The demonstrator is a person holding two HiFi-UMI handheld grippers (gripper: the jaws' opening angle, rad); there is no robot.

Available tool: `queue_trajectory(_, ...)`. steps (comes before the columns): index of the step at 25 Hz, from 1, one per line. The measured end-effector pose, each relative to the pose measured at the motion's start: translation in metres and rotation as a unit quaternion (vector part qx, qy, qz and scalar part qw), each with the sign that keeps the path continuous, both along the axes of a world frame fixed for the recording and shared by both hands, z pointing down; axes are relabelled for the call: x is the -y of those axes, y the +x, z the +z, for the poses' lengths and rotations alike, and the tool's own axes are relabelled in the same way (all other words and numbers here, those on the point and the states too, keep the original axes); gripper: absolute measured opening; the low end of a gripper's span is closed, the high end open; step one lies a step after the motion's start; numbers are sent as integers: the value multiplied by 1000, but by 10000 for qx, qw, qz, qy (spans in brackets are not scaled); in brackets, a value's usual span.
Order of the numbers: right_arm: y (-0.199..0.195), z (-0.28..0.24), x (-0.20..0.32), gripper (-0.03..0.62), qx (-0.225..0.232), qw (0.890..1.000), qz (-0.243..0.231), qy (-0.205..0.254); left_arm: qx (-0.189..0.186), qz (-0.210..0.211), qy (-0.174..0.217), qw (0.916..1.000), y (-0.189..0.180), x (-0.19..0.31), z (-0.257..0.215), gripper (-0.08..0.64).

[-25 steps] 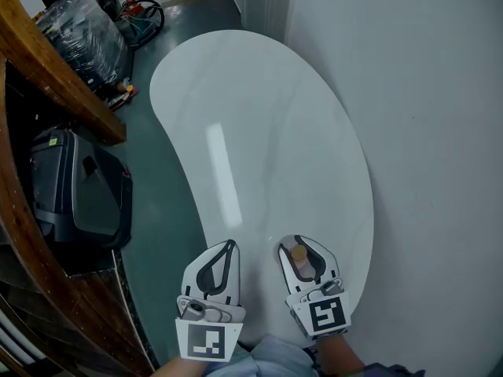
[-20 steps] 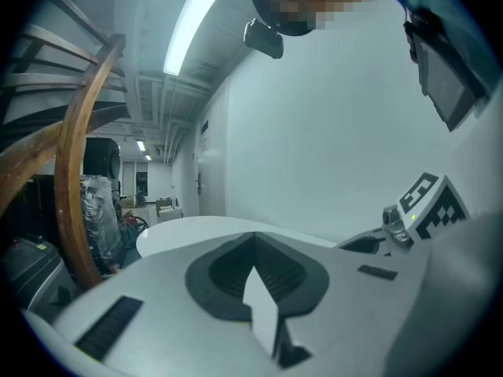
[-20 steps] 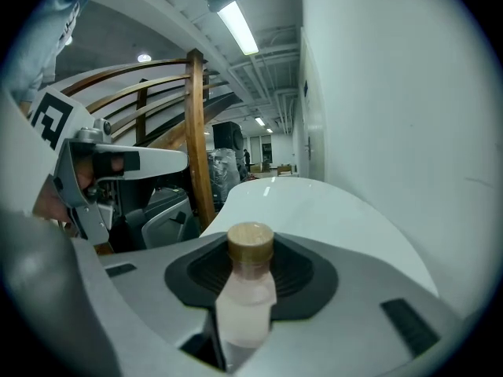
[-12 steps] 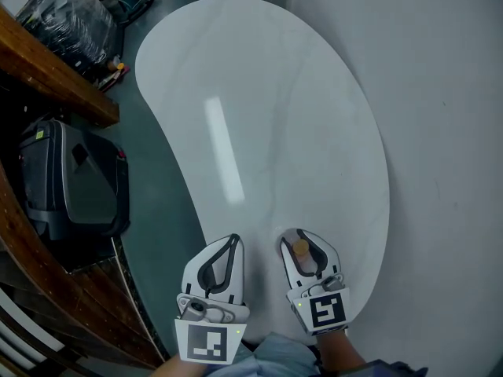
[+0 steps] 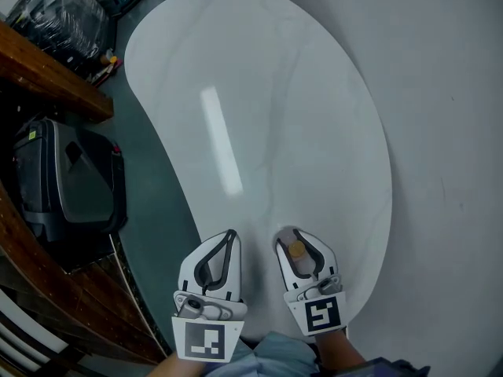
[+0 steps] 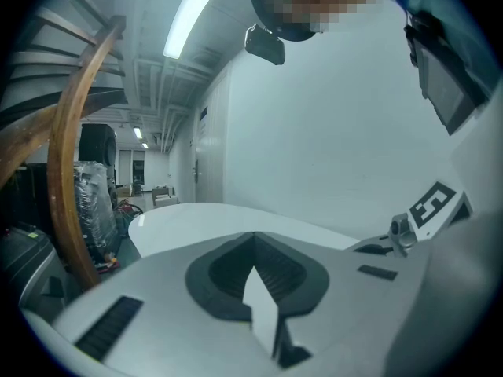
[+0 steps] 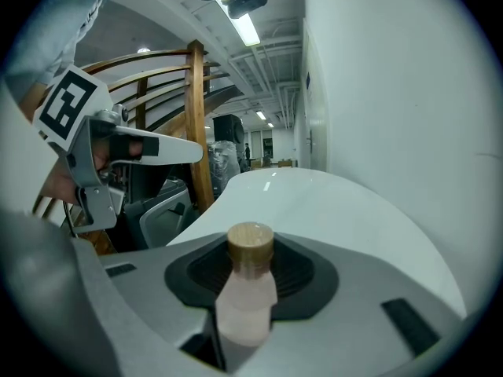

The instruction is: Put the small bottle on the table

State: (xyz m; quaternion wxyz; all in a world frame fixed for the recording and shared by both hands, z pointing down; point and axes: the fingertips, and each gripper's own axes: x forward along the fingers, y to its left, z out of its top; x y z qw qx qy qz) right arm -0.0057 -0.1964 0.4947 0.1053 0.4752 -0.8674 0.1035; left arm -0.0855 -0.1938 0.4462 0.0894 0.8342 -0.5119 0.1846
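right gripper [image 5: 293,236] grasps small bottle [image 7: 247,293] near table [image 5: 259,93] edge, left gripper [image 5: 229,236] clenched empty; a tilted release may topple it.

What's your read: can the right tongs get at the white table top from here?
Probably yes. The right tongs, gripping the small bottle, appear over the near end of the white table, whose top looks bare. The left tongs sit alongside, shut and empty, not in the way.
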Motion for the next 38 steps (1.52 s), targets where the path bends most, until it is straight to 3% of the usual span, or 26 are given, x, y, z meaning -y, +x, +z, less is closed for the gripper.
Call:
queue_trajectory(2, 0, 3, -3, 123, -124, 9999, -82, -18, -166, -209, -73, 9996, -2, 1, 1, 0)
queue_trajectory(5, -1, 25, -22, 126, -1190, 9890, -730, -496, -282, -321, -111, 9990, -3, 0, -1, 0)
queue_trajectory(6, -2, 28, -25, 127, -1328, 9863, -797, -573, -234, -254, -78, 9994, -1, 0, -2, 0)
queue_trajectory(8, -3, 28, -26, 127, -1314, 9867, -765, -568, -149, -148, -16, 9998, 1, -1, -5, 0)
queue_trajectory(11, -3, 24, -24, 129, -1348, 9864, -802, -488, -269, -316, -68, 9991, -1, -3, -7, 0)
queue_trajectory(13, -4, 15, -23, 133, -1186, 9898, -722, -332, -345, -414, -54, 9985, -2, -4, -9, 0)
queue_trajectory(16, -6, -23, -5, 141, 168, 9995, 125, 232, -362, -469, 22, 9982, -3, -5, -13, 0)
queue_trajectory(18, -7, -39, -2, 141, 442, 9979, 263, 383, -368, -501, 120, 9980, -3, -5, -18, 0)
queue_trajectory(25, 0, -82, -3, 109, 555, 9945, 192, 862, -669, -665, 597, 9938, -1, -7, -50, 0)
queue_trajectory(30, 13, -105, -4, 36, 495, 9917, 224, 1162, -763, -757, 1035, 9888, -1, -11, -75, 0)
queue_trajectory(33, 25, -108, -6, 16, 137, 9938, 234, 1075, -736, -787, 1299, 9857, 2, -13, -89, 0)
queue_trajectory(38, 39, -115, 1, 5, -51, 9946, 299, 995, -661, -812, 1722, 9795, 4, -12, -108, 0)
